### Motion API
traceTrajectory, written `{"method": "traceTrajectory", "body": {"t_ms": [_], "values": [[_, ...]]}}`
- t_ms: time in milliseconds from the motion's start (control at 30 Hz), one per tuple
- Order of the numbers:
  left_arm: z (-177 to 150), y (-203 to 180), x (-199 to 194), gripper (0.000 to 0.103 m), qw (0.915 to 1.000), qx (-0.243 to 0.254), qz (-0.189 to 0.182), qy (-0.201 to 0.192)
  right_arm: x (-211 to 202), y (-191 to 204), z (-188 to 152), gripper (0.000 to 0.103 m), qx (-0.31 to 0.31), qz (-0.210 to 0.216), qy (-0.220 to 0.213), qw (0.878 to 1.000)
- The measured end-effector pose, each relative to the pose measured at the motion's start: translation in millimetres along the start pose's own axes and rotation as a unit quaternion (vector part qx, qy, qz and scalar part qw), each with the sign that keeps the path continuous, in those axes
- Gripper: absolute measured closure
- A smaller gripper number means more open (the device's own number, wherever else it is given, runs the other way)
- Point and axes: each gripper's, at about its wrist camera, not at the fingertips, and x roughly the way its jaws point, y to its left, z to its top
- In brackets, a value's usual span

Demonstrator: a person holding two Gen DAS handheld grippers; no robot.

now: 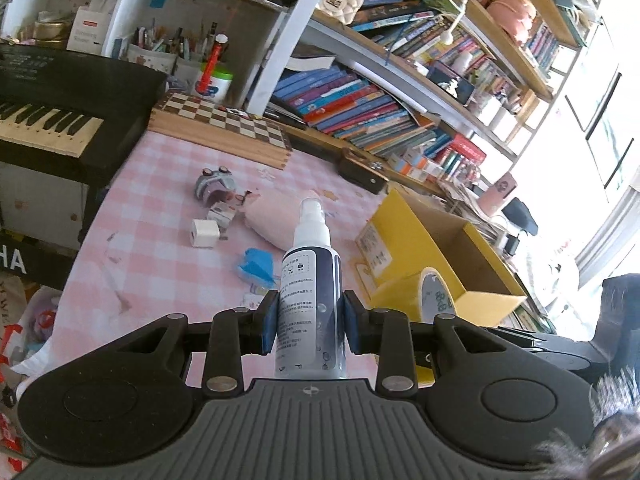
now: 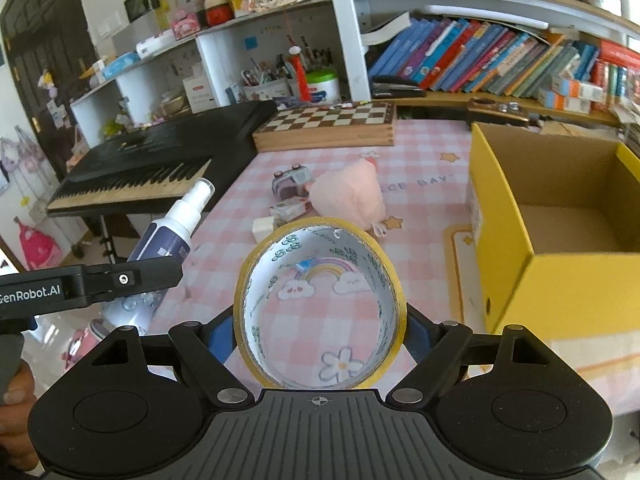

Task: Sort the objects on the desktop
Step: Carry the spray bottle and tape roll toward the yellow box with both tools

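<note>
1. Left of the yellow box (image 2: pixel 560 280), above the pink-checked worktop (image 1: pixel 160 248), the left hand-held gripper (image 1: pixel 308 316) is clenched on a spray bottle (image 1: pixel 310 300); blue pads press both sides of its body, nozzle pointing away from the cam.
2. Right hand-held gripper (image 2: pixel 320 332) is grasping a tape roll (image 2: pixel 320 304), pads on its outer rim L & R. Roll stands on edge, hollow facing the cam, just left of the box's near corner, off the worktop.
3. Box is open-topped w/ a bare cardboard floor; sits on the worktop's right side.
4. Further left of the box, mid-worktop: pink plush (image 2: pixel 348 196), toy car (image 2: pixel 290 180) touching or just beside it, small carton (image 2: pixel 290 208) & white cube adapter (image 1: pixel 205 233) near the plush.
5. Blue item (image 1: pixel 256 264) lies between the adapter & the box; kind unclear.
6. Beyond the box, at the worktop's back edge: chessboard case (image 2: pixel 328 124); keyboard (image 2: pixel 140 172) well to its left, off the worktop.
7. Part of a person's hand (image 2: pixel 16 392) shows at the right-wrist view's left edge under the left hand-held gripper.
</note>
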Motion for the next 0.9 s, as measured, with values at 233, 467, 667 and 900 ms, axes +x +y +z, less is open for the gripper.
{"method": "traceTrajectory", "body": {"t_ms": [233, 467, 667, 900], "values": [[-13.8, -11.0, -9.4, 0.073, 0.9995, 0.018, -0.025, 0.004, -19.5, -0.2, -19.8, 0.02, 0.017, -0.022, -0.004, 1.0], [-25.2, -23.7, -9.9, 0.073, 0.9982, 0.032, -0.048, 0.018, -35.6, -4.9, -37.6, 0.02, 0.033, -0.041, -0.005, 0.999], [-30.0, -38.2, -4.3, 0.073, 0.9958, 0.047, -0.072, 0.03, -48.3, -15.2, -47.3, 0.02, 0.052, -0.063, -0.007, 0.997], [-34.0, -61.9, 9.5, 0.073, 0.9905, 0.071, -0.106, 0.051, -65.6, -34.7, -59.3, 0.02, 0.088, -0.095, -0.012, 0.992]]}}
